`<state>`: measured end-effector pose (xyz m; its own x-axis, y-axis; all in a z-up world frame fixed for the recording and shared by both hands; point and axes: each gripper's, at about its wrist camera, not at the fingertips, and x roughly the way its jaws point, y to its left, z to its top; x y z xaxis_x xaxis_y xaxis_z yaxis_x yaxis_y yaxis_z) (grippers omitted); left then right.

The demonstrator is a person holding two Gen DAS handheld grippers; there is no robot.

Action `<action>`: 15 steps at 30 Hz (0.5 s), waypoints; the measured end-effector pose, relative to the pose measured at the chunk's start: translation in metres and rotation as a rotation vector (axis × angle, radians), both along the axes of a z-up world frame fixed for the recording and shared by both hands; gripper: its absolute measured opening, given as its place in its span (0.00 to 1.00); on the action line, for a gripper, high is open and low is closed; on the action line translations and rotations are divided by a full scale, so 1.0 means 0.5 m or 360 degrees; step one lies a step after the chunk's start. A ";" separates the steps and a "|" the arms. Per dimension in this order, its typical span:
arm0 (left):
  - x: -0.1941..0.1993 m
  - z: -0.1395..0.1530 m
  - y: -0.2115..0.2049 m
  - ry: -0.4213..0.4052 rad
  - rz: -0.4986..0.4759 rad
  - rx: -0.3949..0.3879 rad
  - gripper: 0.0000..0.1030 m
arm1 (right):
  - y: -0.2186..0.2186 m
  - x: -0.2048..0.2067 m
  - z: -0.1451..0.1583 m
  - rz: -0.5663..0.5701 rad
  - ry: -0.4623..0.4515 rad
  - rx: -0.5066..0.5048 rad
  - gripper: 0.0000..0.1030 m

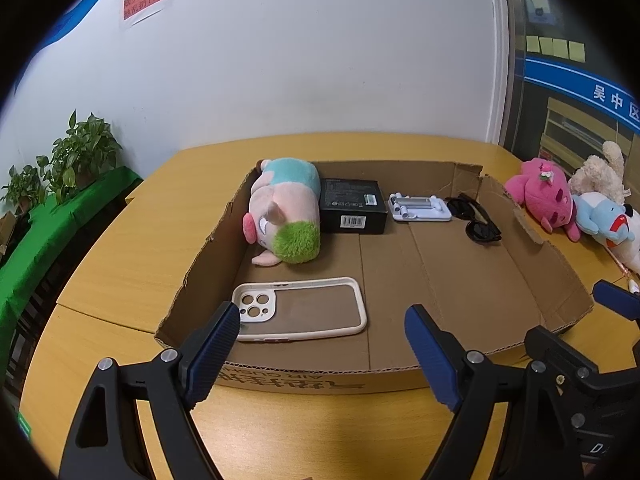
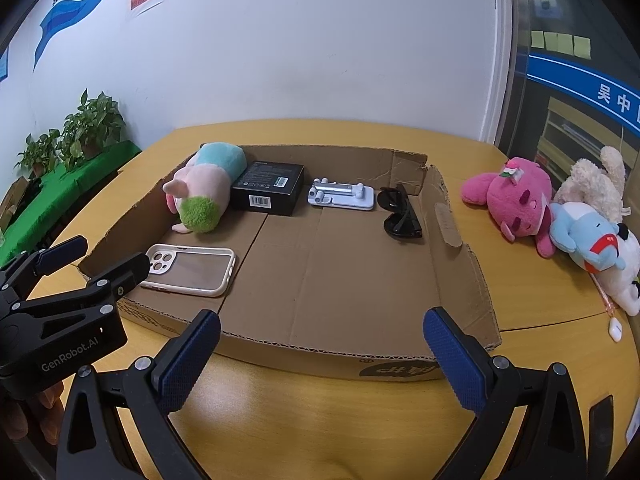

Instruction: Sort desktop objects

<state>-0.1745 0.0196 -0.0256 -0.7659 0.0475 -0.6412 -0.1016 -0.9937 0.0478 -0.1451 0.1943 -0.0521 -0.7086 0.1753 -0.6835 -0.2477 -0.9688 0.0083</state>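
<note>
Cardboard tray [image 2: 460, 280] holds a phone case [image 2: 192, 270] at its near-left edge; its middle floor lies bare. Both the left gripper [image 1: 322, 350] and right gripper [image 2: 322, 354] hover before the tray's near wall, jaws spread wide and empty.

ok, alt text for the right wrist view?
Open right gripper hovers before a shallow cardboard tray holding a plush pig, black box, white stand, sunglasses and phone case. Left gripper sits open at left; three plush toys lie right of the tray.
</note>
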 end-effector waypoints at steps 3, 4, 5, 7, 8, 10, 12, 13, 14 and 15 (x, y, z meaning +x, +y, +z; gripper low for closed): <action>0.000 -0.005 -0.009 -0.0017 -0.0012 0.0015 0.82 | -0.001 -0.004 -0.003 0.0007 -0.0005 -0.0001 1.00; 0.000 -0.008 -0.012 -0.0019 -0.0012 0.0014 0.82 | -0.001 -0.004 -0.004 0.0011 -0.0003 0.0000 1.00; 0.000 -0.011 -0.016 -0.0025 -0.0008 0.0009 0.82 | 0.000 -0.005 -0.006 0.0016 -0.0001 0.0001 1.00; 0.001 -0.020 -0.027 -0.0037 -0.0006 0.0003 0.82 | 0.003 -0.004 -0.012 0.0020 -0.0003 0.0000 1.00; 0.000 -0.024 -0.031 -0.0040 -0.0005 0.0004 0.82 | 0.005 -0.003 -0.017 0.0020 -0.0003 -0.0008 1.00; -0.002 -0.034 -0.040 -0.0048 0.0000 0.0007 0.82 | 0.013 -0.001 -0.028 0.0017 -0.0008 -0.0032 1.00; -0.009 -0.047 -0.049 -0.0057 0.0009 0.0029 0.82 | 0.020 0.000 -0.039 0.0006 -0.0003 -0.0046 1.00; -0.013 -0.054 -0.053 -0.0053 0.0010 0.0046 0.82 | 0.024 -0.001 -0.045 -0.0003 0.0010 -0.0053 1.00; -0.018 -0.062 -0.055 -0.0052 0.0011 0.0056 0.82 | 0.027 -0.002 -0.052 -0.0010 0.0042 -0.0062 1.00; -0.025 -0.072 -0.057 -0.0053 0.0014 0.0063 0.82 | 0.030 -0.005 -0.061 -0.0019 0.0077 -0.0063 1.00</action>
